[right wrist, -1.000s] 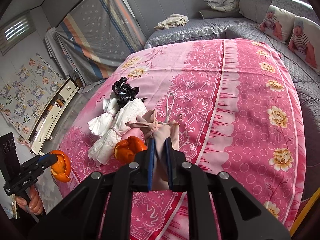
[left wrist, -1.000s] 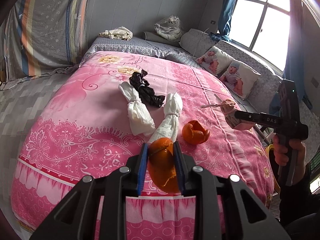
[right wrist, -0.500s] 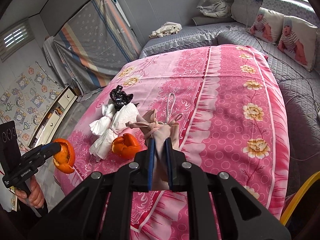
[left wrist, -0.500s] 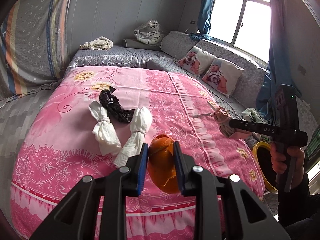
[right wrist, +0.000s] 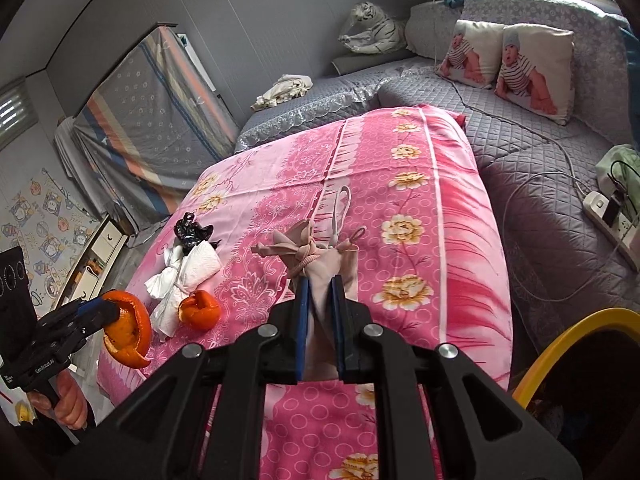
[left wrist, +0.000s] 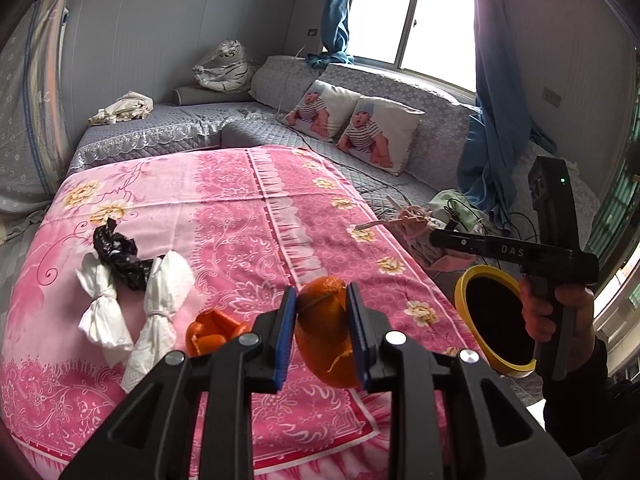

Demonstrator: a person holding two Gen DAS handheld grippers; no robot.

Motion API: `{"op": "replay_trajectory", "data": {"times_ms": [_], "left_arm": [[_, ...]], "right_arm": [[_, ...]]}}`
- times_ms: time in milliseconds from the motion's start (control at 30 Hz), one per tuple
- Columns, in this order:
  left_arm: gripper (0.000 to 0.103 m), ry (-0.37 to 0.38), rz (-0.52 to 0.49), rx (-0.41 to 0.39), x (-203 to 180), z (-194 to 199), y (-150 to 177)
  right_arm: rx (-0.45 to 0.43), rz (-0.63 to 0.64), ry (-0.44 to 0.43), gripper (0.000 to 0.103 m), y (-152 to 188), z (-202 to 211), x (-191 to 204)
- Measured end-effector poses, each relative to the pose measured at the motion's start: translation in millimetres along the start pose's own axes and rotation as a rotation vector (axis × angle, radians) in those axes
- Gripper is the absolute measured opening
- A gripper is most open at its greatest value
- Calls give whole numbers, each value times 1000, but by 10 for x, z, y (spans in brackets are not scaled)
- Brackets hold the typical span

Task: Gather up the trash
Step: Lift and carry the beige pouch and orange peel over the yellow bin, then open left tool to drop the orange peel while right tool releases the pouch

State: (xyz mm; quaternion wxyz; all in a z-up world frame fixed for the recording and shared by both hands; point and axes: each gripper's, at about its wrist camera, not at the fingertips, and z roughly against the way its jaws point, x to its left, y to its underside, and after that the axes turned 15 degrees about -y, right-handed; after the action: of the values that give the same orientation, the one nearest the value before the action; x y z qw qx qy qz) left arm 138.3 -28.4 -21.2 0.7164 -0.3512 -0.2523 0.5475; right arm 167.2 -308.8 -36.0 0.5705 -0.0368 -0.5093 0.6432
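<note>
Left gripper (left wrist: 322,330) clamps orange peel (left wrist: 326,336); right gripper (right wrist: 320,324) clamps pink bundle (right wrist: 320,258). Risk: limp bundle snagging bin (left wrist: 460,292) rim, spilling.

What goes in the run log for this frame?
left gripper: shut on peel | right gripper: shut on pouch | bin: beside bed

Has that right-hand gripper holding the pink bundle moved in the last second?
Yes. The right gripper, with its pink bundle, has swung off the pink bedspread toward the yellow-rimmed bin.

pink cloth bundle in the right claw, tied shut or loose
Tied shut: the pink cloth bundle has a knotted cord cinching its neck above the right claw.
</note>
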Motion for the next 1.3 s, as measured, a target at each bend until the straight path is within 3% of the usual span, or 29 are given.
{"op": "replay_trajectory", "data": {"times_ms": [667, 1300], "left_arm": [[24, 211, -236, -35, -1256, -159, -399], [24, 398, -380, -42, -2287, -243, -442]], "right_arm": [[-179, -143, 184, 10, 183, 1068, -828], [-309, -259, 364, 10, 586, 2033, -1293]]}}
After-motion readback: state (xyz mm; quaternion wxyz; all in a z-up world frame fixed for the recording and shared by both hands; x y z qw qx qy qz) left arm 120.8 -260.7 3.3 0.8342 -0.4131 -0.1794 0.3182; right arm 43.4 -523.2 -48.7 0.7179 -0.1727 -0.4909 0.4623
